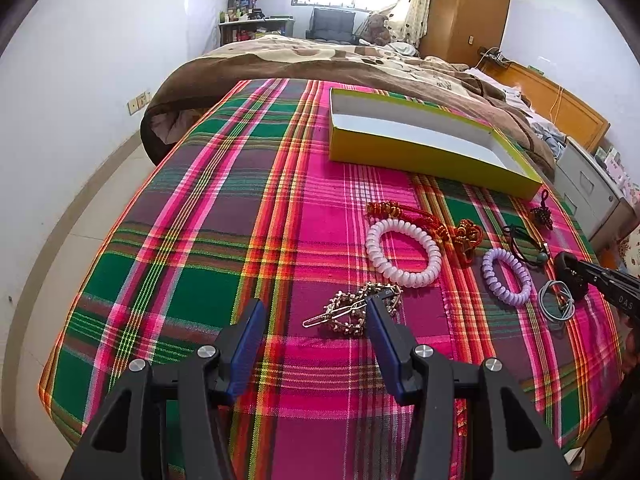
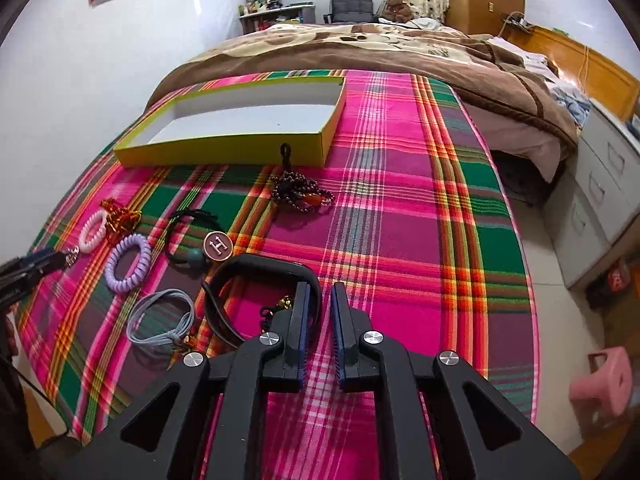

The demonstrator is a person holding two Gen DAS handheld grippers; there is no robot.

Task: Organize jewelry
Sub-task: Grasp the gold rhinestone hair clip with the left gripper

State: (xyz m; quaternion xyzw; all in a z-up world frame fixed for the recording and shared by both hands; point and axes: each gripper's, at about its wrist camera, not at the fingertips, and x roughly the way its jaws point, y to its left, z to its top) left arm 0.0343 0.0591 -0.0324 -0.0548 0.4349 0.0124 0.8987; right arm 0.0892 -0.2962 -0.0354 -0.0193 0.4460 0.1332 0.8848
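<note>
An empty yellow box (image 1: 404,148) with a white inside lies at the far side of the plaid cloth; it also shows in the right wrist view (image 2: 224,152). My left gripper (image 1: 316,308) is open, its right finger touching a gold hair clip (image 1: 352,312). Beyond lie a white coil tie (image 1: 404,254), a red knot charm (image 1: 436,224) and a purple coil tie (image 1: 506,276). My right gripper (image 2: 326,292) is nearly closed with a small gap and nothing between the pads. A black headband (image 2: 260,268) lies against its left finger. A grey-blue elastic (image 2: 160,320), a black tie with an H button (image 2: 218,245) and dark beads (image 2: 300,192) lie nearby.
The plaid cloth (image 1: 200,240) covers a table set against a bed with a brown blanket (image 1: 320,60). Grey drawers (image 2: 600,184) and a pink stool (image 2: 604,384) stand on the floor at the right. A white wall is on the left.
</note>
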